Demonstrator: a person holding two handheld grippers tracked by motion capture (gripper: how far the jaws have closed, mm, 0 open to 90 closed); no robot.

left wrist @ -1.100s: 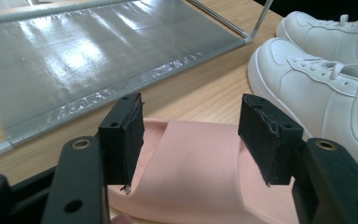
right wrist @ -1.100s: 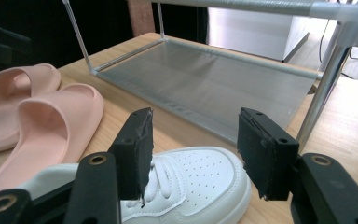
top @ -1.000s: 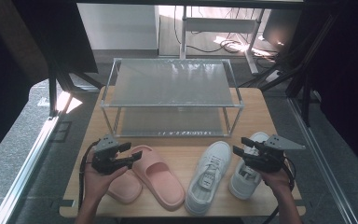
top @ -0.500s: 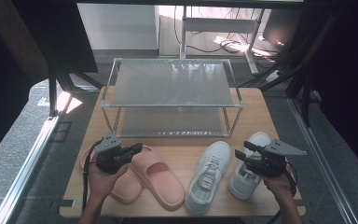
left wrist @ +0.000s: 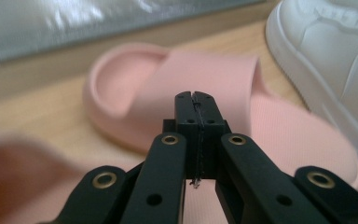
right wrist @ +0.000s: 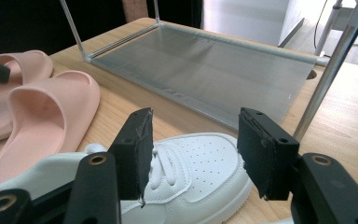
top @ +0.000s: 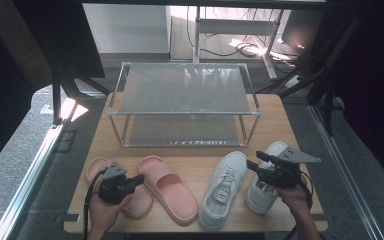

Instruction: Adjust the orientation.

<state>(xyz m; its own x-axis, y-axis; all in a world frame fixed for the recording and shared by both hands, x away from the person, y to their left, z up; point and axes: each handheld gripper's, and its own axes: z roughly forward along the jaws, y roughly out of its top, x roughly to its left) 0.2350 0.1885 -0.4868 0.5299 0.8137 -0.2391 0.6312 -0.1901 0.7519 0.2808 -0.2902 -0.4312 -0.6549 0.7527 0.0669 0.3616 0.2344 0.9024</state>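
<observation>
Left gripper (top: 132,181) drops nearer over the pink slides (top: 172,187), jaws just clenched empty. Right gripper (top: 254,161) hovers released above the sneakers (top: 225,187); nothing lifted.

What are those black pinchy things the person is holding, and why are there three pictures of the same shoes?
Those are hand-held grippers: tools with two black jaws that pinch like fingers. A person holds one in each hand.

One picture comes from a camera above the wooden table. The other two come from little cameras riding on each gripper, looking along its jaws.

On the table lie two pink slides, two white sneakers and, behind them, a metal shoe rack with two shelves.

The left gripper is pinched shut with nothing in it, in front of a pink slide. The right gripper is open above a white sneaker's laces. Nothing is held.
</observation>
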